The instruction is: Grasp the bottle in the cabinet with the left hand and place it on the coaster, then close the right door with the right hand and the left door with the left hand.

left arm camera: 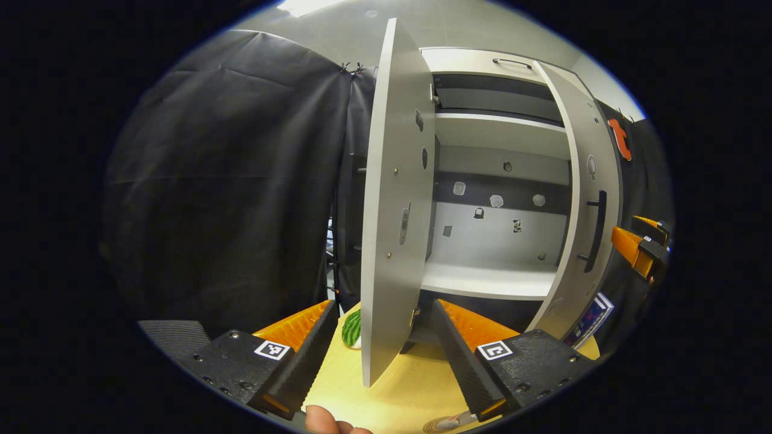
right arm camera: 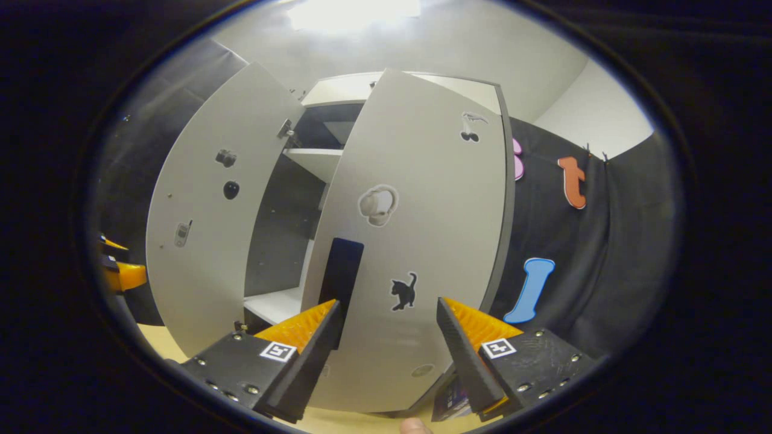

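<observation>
The grey cabinet (left arm camera: 494, 280) stands on the yellow table with both doors ajar and bare shelves. Its left door (left arm camera: 392, 199) is seen edge-on, with its lower edge between the spread fingers of my open left gripper (left arm camera: 383, 307); neither finger presses on it. The right door (right arm camera: 422, 229), with a black handle (right arm camera: 341, 283) and stickers, is half swung in, right in front of my open right gripper (right arm camera: 387, 313). From the left gripper view the right door (left arm camera: 588, 205) and the right gripper (left arm camera: 639, 247) beside it are at the far right. A round brown disc (left arm camera: 437, 425), perhaps the coaster, is cut off at the bottom.
A small green striped thing (left arm camera: 351, 328) lies on the yellow table (left arm camera: 398, 392) behind the left door. A blue printed card (left arm camera: 594, 316) rests by the right door's foot. Black cloth (left arm camera: 229, 181) closes off the left. A thumb (left arm camera: 325, 421) shows at the bottom edge.
</observation>
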### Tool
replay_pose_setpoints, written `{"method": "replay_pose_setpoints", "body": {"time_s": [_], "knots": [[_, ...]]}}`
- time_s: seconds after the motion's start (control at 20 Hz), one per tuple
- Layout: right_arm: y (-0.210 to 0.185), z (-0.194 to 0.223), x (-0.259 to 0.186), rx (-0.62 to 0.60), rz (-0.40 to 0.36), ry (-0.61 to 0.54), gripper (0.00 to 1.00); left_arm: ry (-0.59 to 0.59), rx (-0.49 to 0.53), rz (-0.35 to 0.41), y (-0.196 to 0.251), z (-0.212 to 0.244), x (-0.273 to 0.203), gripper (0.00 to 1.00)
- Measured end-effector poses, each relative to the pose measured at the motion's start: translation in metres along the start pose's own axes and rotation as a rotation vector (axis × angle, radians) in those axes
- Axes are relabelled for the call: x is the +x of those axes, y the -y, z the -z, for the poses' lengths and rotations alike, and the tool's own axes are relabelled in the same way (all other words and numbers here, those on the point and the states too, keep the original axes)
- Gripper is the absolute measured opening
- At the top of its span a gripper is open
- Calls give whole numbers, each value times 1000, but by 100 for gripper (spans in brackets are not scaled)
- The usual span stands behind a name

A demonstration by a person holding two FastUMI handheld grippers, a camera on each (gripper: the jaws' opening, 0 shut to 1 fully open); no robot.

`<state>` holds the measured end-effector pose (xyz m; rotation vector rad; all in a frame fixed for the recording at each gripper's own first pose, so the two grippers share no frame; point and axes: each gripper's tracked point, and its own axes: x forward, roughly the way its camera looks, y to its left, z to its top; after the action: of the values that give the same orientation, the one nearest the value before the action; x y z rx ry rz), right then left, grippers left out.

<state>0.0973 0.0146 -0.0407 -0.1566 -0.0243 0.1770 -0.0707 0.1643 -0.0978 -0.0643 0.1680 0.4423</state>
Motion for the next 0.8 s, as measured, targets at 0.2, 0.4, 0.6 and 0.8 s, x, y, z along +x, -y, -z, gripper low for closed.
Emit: {"method": "replay_pose_setpoints", "body": {"time_s": [0.2, 0.4, 0.6, 0.8], "knots": [[0, 0, 0, 8, -9, -3, 96, 34, -9, -40, -18, -11, -2, 94], [-2, 0, -3, 22, -12, -14, 94, 79, -25, -90, -50, -28, -3, 94], [-8, 2, -7, 49, -9, -34, 94, 97, -47, -120, -80, -37, 2, 94], [-23, 6, -19, 68, 2, -56, 96, 106, -87, -78, -91, -45, 18, 94]]}}
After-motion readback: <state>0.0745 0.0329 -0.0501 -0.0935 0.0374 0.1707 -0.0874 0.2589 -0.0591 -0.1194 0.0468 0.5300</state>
